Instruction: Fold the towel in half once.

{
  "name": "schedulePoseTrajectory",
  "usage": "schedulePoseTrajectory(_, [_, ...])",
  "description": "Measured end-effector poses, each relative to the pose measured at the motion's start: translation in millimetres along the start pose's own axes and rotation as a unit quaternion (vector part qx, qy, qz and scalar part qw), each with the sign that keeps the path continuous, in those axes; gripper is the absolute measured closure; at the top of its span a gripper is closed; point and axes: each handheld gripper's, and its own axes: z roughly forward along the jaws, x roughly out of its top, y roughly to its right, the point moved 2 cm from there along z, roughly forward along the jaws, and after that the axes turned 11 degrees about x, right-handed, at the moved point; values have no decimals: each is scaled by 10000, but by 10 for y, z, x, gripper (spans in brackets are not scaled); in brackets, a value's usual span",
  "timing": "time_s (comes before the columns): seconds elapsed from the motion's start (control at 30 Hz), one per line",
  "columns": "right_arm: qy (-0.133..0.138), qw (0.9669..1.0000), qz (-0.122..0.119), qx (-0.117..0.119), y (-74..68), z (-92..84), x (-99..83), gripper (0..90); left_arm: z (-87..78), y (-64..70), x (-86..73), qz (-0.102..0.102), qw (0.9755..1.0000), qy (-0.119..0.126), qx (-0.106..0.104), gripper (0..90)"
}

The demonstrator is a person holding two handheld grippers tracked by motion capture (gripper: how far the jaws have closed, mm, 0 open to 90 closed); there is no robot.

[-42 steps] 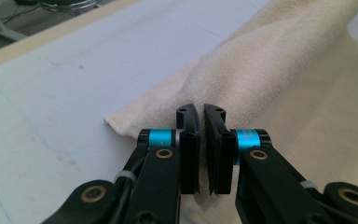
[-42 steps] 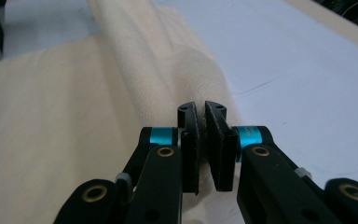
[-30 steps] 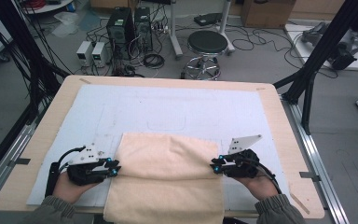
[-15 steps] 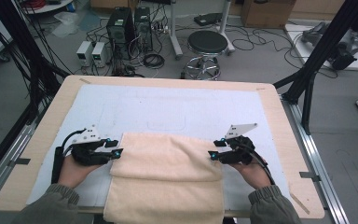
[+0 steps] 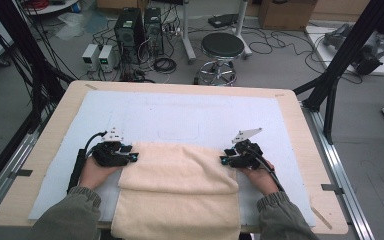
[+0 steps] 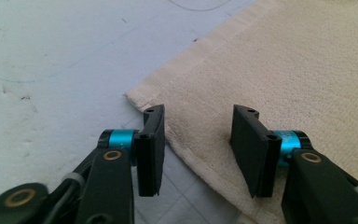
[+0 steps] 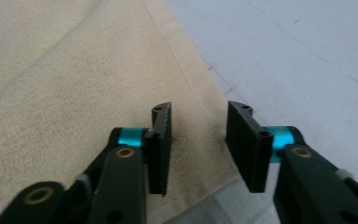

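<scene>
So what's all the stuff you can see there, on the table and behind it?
towel: one, cream, folded, near edge of the table between the two grippers
mat: one, pale blue-white, covers most of the tabletop
table: one, light wood rim
stool: one, black round seat, on the floor beyond the table
computer towers: two, black, floor at far left
small boxes: two, light grey, beside the towers
cables: many, black, across the floor
cardboard box: one, brown, far floor
left gripper: one, black with teal, jaws open over the towel's left corner
right gripper: one, black with teal, jaws open over the towel's right edge
sleeves: two, olive green, bottom edge
</scene>
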Motion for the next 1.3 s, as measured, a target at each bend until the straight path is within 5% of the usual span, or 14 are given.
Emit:
schedulePoseTrajectory(0.27, [-13, 9999, 20, 135, -1, 8, 13, 822, -1, 33, 23, 66, 9998, -52, -177, 821])
schedulePoseTrajectory(0.47, [30, 9989, -20, 458, -3, -42, 33, 855, -87, 5, 49, -81, 9996, 167, -229, 847])
schedulePoseTrajectory(0.63, [232, 9979, -169, 581, -115, -228, 110, 858, -337, 9, 126, -123, 9982, 500, -315, 850])
schedulePoseTrajectory(0.8, [484, 9954, -552, 616, -361, -529, 241, 859, -681, 110, 166, 35, 9955, 861, -392, 851])
schedulePoseTrajectory(1.0, [663, 9888, -1219, 545, -869, -968, 307, 859, -1190, 381, 83, 431, 9899, 1263, -474, 853])
schedulePoseTrajectory(1.13, [730, 9834, -1456, 802, -1252, -1173, 175, 850, -1558, 614, -91, 655, 9833, 1414, -938, 847])
schedulePoseTrajectory(1.2, [788, 9794, -1503, 1097, -1413, -1241, 79, 774, -1712, 711, -193, 716, 9795, 1432, -1221, 791])
schedulePoseTrajectory(1.3, [914, 9778, -1419, 1239, -1488, -1289, -43, 710, -1777, 730, -259, 744, 9804, 1374, -1202, 676])
